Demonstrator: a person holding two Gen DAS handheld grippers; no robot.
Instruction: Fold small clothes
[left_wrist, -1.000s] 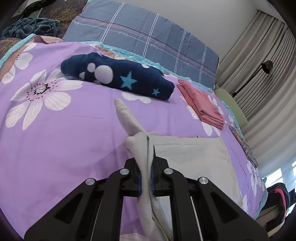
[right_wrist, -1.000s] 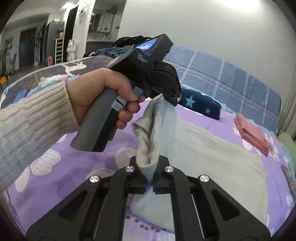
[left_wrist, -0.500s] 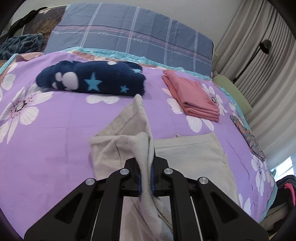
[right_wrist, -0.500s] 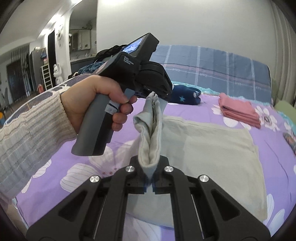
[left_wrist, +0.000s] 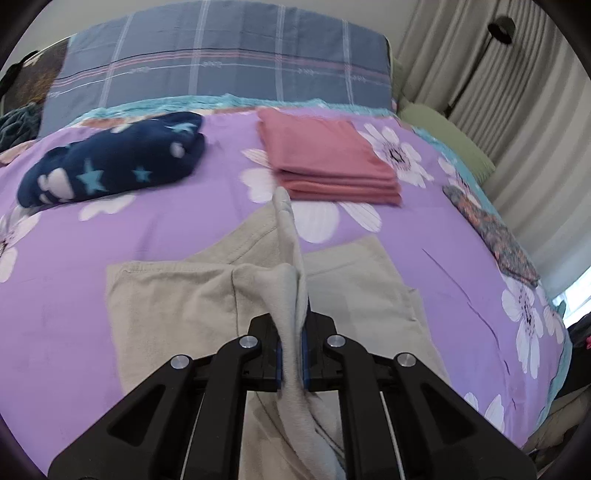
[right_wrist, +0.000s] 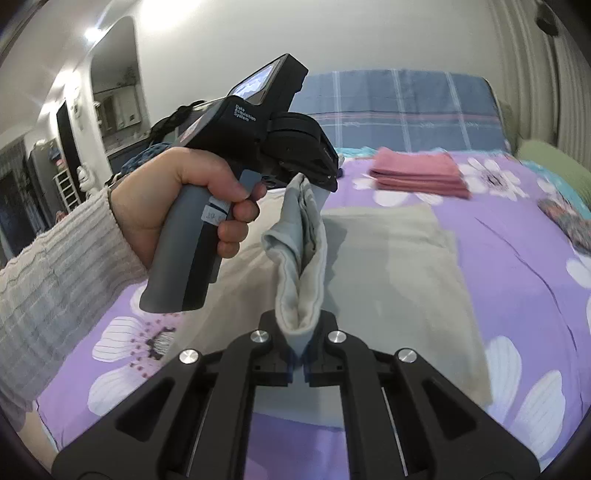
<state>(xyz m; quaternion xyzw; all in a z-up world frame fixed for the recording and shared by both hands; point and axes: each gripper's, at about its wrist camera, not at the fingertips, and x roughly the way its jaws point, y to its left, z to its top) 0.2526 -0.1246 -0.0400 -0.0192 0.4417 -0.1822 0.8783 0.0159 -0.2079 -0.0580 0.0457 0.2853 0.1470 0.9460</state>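
Purple bed (left_wrist: 177, 236) below, both my hand-held grippers, left (left_wrist: 291, 354) and right (right_wrist: 300, 363), pinch the soft, floppy beige garment (left_wrist: 177, 295) by its edge, toward twelve o'clock.

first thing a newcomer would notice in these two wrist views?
Probably the beige garment, pinched in both shut grippers at once: the left gripper and right gripper each clamp a bunched edge, lifted above the purple floral bedspread. Next, the hand gripping the left tool fills the right wrist view. Behind lie a folded pink stack and a navy star-print bundle.
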